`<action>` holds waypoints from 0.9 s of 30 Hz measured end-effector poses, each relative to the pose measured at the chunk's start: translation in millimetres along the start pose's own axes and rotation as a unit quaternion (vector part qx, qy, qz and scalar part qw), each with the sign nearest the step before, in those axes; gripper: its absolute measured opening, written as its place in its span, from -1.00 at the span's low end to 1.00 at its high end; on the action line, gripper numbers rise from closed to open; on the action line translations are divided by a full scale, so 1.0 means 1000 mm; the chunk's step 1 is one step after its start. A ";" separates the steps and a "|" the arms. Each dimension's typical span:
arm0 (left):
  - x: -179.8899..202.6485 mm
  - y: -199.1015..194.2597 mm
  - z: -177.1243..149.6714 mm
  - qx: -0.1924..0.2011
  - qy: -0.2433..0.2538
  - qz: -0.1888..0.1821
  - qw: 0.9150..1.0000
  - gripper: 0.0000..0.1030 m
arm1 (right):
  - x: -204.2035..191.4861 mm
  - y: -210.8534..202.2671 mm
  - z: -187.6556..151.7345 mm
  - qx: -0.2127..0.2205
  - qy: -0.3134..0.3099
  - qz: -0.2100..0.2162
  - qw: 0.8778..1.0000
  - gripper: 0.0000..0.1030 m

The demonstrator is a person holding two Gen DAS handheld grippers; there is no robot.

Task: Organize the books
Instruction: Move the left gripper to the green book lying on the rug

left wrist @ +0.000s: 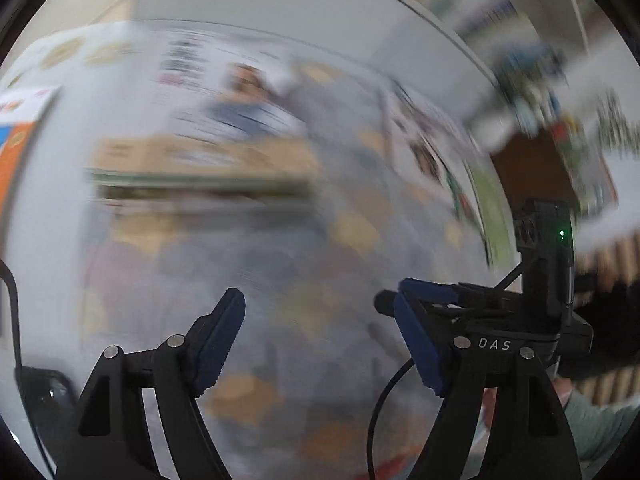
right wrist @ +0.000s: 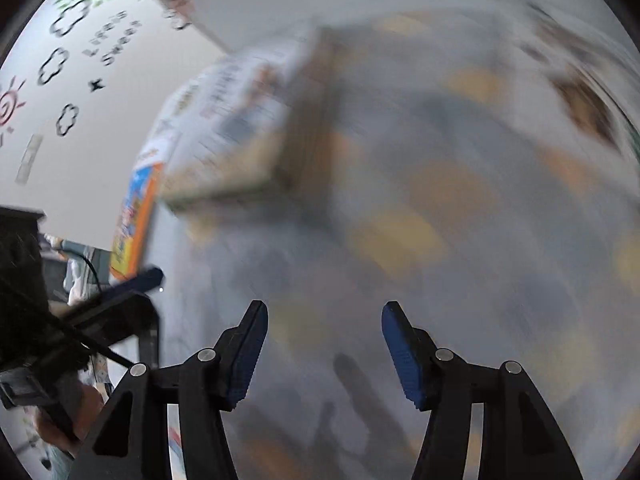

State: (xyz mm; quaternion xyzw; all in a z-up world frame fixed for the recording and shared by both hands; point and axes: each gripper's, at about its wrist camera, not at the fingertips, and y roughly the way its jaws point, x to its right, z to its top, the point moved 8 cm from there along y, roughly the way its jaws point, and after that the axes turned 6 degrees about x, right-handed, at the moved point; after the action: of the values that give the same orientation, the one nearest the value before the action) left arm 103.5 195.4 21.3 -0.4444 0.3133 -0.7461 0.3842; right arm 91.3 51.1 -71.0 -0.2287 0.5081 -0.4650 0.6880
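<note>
Both views are smeared by motion. My left gripper [left wrist: 320, 340] is open, with nothing between its blue pads, above a grey surface with tan patches [left wrist: 320, 240]. Beyond it lies a blurred stack of books [left wrist: 200, 160], topped by a white printed cover [left wrist: 192, 64]. An orange book [left wrist: 16, 140] sits at the far left. My right gripper [right wrist: 326, 354] is also open and holds nothing, over the same grey surface [right wrist: 440, 200]. The book stack [right wrist: 240, 120] and the orange-and-blue book [right wrist: 136, 208] lie ahead to its left.
The right gripper's body [left wrist: 544, 240], with a green light, reaches in from the right of the left wrist view. The left gripper's blue finger [right wrist: 140, 278] and a hand [right wrist: 68, 420] show at the left of the right wrist view. A white wall with drawn clouds [right wrist: 72, 60] stands behind.
</note>
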 end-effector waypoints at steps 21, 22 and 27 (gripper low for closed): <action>0.280 0.218 0.004 -0.054 0.001 -0.032 0.998 0.05 | 0.410 -0.207 0.020 0.173 0.251 -0.152 0.940 -0.23; 0.282 0.225 0.002 -0.056 0.003 -0.020 0.998 0.05 | 0.414 -0.207 0.026 0.174 0.238 -0.157 0.942 -0.23; 0.304 0.235 -0.012 -0.069 -0.008 -0.052 0.996 0.10 | 0.410 -0.200 0.042 0.153 0.171 -0.161 0.960 -0.17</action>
State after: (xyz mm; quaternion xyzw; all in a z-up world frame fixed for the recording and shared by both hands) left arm 67.4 -181.4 -45.0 -0.4912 0.3374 -0.7384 0.3156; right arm 69.0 -405.5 -97.2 -0.1161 0.4973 -0.6743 0.5334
